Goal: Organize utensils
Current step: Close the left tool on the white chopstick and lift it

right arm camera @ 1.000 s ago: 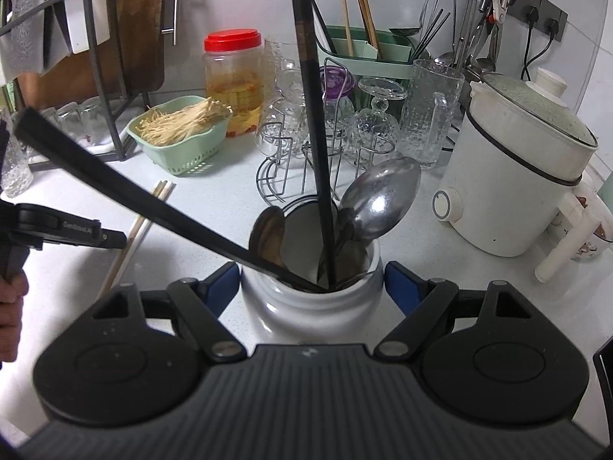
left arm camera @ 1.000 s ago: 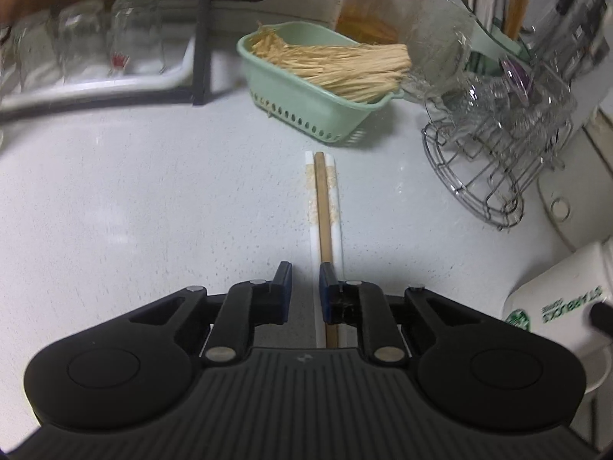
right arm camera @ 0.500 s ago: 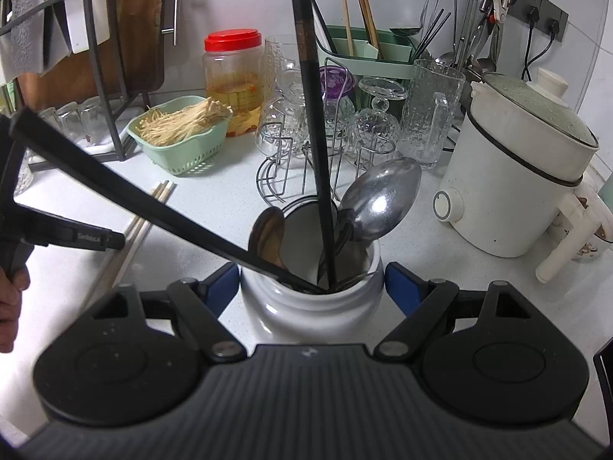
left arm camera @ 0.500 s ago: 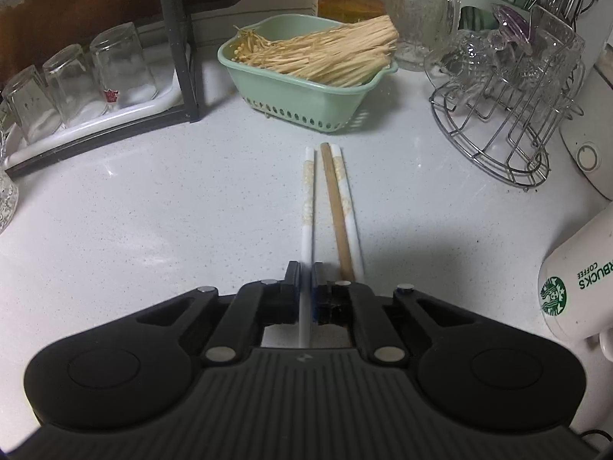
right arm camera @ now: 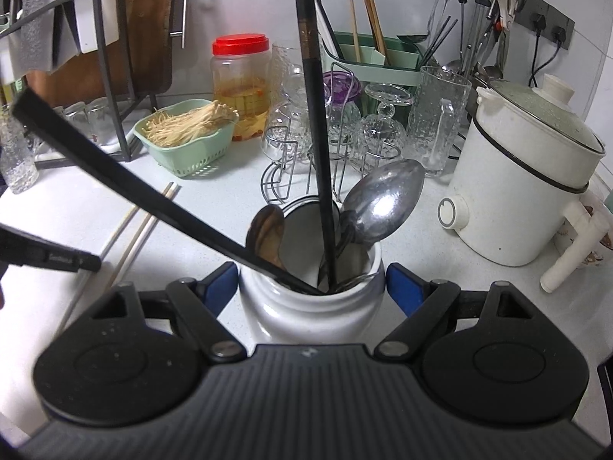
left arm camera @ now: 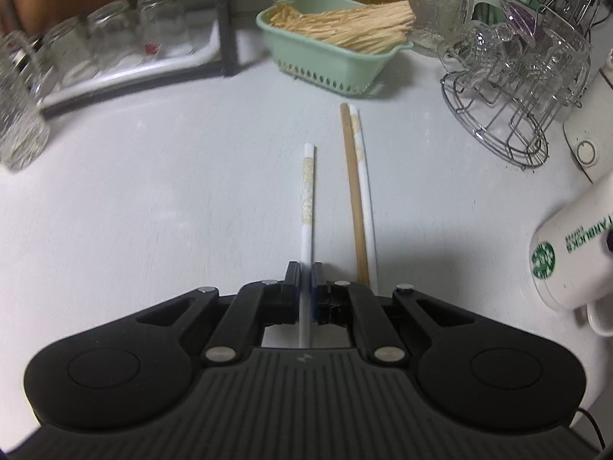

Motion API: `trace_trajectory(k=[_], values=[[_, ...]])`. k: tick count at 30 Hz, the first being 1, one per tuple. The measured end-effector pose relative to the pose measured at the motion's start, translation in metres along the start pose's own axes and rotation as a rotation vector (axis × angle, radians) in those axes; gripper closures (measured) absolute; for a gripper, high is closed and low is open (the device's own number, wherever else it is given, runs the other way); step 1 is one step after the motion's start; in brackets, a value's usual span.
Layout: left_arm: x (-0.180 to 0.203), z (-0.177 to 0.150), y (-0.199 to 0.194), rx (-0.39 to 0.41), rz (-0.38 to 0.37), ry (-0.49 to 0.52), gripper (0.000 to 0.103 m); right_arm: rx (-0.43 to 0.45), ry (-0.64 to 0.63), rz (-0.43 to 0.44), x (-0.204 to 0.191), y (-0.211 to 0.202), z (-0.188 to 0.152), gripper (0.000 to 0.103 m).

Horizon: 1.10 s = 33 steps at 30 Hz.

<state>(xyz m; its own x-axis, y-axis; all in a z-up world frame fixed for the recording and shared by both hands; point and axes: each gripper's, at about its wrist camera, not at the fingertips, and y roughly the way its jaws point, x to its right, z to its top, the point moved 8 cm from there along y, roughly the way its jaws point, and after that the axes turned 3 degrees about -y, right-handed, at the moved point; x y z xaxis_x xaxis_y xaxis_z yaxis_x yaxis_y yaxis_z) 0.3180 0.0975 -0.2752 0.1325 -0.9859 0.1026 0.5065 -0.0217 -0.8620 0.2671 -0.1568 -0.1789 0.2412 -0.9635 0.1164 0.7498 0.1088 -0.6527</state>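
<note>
My left gripper [left arm camera: 305, 268] is shut on the near end of a white chopstick [left arm camera: 308, 191], which points away over the white counter. A wooden chopstick [left arm camera: 352, 191] and a second white chopstick [left arm camera: 366, 199] lie side by side just to its right. In the right wrist view my right gripper [right arm camera: 312, 278] straddles a white ceramic utensil jar [right arm camera: 306, 310]. Its jaws are opening, and the blue pads [right arm camera: 224, 283] stand beside the jar's shoulders. The jar holds two long black chopsticks [right arm camera: 314, 115] and two metal spoons [right arm camera: 383, 203].
A green basket of pale sticks [left arm camera: 337, 50] sits beyond the chopsticks. A wire rack of glasses [left arm camera: 509, 88] and a white logo mug [left arm camera: 571, 264] stand to the right. A tray of upturned glasses [left arm camera: 115, 38] is at the left. A white cooker [right arm camera: 525, 184] stands right of the jar.
The left jaws closed on one white chopstick and carried it left, apart from the other two. The right gripper has stayed around the jar.
</note>
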Motion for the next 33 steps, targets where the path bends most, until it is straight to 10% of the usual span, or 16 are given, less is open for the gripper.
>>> trace_trajectory(k=[33], values=[[0.04,-0.111,-0.072,-0.114,0.008,-0.25,0.096,0.116,-0.073,0.149,0.008,0.002,-0.01,0.014]])
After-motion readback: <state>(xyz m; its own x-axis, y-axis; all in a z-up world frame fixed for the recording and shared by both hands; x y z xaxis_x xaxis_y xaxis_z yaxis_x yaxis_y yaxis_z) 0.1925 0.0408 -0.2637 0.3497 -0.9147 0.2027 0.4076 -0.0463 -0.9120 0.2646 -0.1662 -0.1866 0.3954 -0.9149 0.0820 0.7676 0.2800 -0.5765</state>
